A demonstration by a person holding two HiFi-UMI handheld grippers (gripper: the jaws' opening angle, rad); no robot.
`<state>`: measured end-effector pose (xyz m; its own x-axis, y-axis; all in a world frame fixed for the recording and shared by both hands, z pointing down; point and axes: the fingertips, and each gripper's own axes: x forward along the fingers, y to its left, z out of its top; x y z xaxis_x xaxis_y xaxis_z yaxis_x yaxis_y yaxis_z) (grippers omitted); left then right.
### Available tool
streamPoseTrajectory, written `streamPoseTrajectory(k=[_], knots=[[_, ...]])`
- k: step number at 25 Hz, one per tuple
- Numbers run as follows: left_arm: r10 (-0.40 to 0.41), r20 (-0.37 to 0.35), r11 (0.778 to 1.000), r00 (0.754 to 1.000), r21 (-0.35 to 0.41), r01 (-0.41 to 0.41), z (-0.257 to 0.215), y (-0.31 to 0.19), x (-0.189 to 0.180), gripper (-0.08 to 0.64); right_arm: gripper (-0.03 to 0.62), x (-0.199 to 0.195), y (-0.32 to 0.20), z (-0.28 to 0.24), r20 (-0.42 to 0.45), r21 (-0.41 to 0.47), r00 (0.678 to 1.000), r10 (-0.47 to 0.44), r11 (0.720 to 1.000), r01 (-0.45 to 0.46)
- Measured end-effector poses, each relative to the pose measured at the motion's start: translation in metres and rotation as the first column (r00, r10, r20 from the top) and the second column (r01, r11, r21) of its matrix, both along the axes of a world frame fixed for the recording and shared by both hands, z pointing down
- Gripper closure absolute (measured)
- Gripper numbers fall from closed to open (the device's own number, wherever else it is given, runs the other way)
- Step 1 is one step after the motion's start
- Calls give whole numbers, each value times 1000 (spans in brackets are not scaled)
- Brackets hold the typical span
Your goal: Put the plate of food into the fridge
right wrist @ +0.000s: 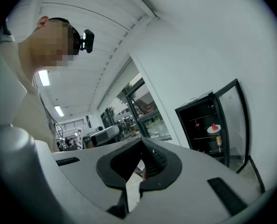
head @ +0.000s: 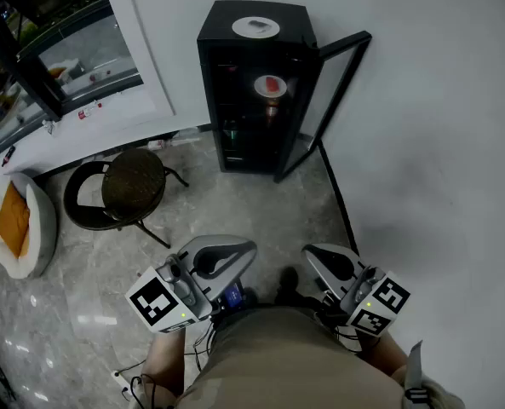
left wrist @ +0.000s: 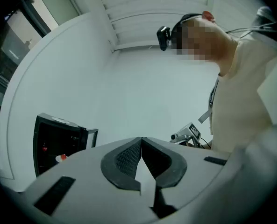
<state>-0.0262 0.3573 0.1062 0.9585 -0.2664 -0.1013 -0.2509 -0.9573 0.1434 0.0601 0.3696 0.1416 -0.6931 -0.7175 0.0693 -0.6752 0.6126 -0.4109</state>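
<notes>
A black mini fridge (head: 254, 92) stands against the white wall with its glass door (head: 333, 100) swung open to the right. On a shelf inside it sits a white plate with red food (head: 271, 85), which also shows small in the left gripper view (left wrist: 61, 157) and in the right gripper view (right wrist: 213, 128). A can (right wrist: 218, 140) stands on the shelf below. My left gripper (head: 231, 247) and right gripper (head: 324, 256) are held close to my body, well short of the fridge. The jaws of both meet, with nothing between them (left wrist: 141, 140) (right wrist: 142, 143).
A white disc (head: 255, 27) lies on top of the fridge. A round dark stool (head: 126, 187) stands to the left on the marble floor, with a pet bed holding an orange cushion (head: 15, 221) beyond it. A black cable (head: 337, 194) runs along the right wall.
</notes>
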Motion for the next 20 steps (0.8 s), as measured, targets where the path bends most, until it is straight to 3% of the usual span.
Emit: streamPoseTrajectory(k=[10,20], knots=[[-44,25,999,999,-6,44,-6,-18,30,549,571,30,-20,-9,-3,39,1000,-27,999,27],[-124,65,992,990,17,123,-9,-42,77,550,571,72,-43,-8,-5,89,994,-110,990,110]])
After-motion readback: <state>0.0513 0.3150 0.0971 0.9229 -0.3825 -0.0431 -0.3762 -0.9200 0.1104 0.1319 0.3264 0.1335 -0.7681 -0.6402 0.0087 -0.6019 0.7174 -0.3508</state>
